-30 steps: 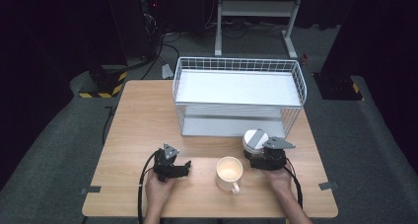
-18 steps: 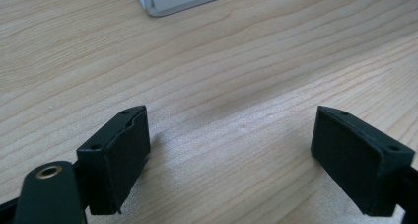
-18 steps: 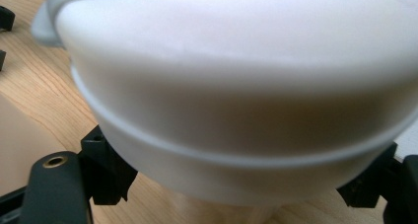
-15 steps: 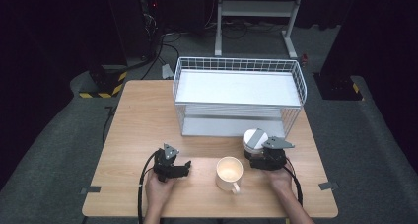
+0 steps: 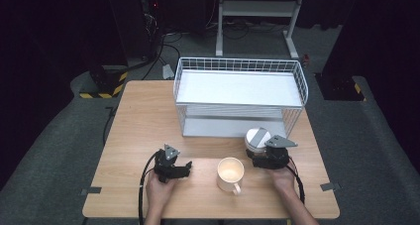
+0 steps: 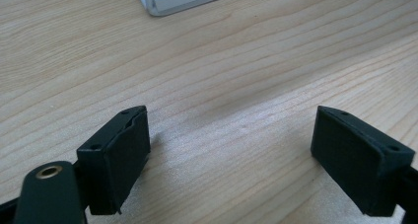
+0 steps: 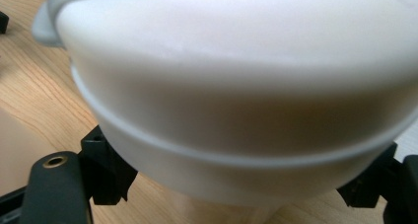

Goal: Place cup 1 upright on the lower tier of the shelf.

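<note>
Nothing has moved: the right hand-held gripper (image 5: 262, 153) stays around the white jar (image 5: 256, 138), apparently clamped, while the left hand-held gripper (image 5: 184, 168) rests apart on the tabletop (image 5: 143, 121), so no step has begun.

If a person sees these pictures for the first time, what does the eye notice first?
Probably the white wire rack at the table's far side. Next, the cream mug near the front edge, between the two grippers. The right gripper has a white lidded container between its jaws; the left gripper is open over bare wood.
</note>
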A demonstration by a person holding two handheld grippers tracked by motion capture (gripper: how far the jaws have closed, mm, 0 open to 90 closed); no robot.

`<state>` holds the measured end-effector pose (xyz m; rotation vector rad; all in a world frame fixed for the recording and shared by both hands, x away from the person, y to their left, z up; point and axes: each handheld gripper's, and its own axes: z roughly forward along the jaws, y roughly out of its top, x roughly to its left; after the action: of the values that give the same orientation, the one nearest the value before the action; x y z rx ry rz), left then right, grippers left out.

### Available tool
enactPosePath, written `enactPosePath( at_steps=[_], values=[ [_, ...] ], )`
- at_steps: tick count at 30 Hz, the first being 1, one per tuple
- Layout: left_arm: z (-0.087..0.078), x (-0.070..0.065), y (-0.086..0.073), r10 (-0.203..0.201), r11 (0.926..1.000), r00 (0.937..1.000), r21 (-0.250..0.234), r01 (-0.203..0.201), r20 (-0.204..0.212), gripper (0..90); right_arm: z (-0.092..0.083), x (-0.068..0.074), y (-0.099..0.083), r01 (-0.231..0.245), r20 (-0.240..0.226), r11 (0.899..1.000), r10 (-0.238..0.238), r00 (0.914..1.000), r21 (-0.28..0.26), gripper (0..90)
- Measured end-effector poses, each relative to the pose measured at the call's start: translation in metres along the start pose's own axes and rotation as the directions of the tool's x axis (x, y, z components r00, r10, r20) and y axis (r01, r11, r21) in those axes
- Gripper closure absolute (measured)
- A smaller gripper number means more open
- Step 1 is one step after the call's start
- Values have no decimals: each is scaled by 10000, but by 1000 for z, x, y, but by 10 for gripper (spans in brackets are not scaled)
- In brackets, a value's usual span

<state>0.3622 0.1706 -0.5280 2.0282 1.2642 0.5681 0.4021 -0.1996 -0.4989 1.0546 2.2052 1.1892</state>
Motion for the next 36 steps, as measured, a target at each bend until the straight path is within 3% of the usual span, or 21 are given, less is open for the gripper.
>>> enactPosePath(
  at_steps=[15, 36],
  values=[
    [0, 0, 0, -1, 10000, 10000, -16, 1, -2, 155, 1, -11, 16, -315, 140, 9993, 318, 9994, -210, 189],
    [0, 0, 0, 27, 10000, 10000, 5, -27, -15, 155, 19, -28, 32, -876, 815, 9957, 899, 9926, -315, 189]
  ],
)
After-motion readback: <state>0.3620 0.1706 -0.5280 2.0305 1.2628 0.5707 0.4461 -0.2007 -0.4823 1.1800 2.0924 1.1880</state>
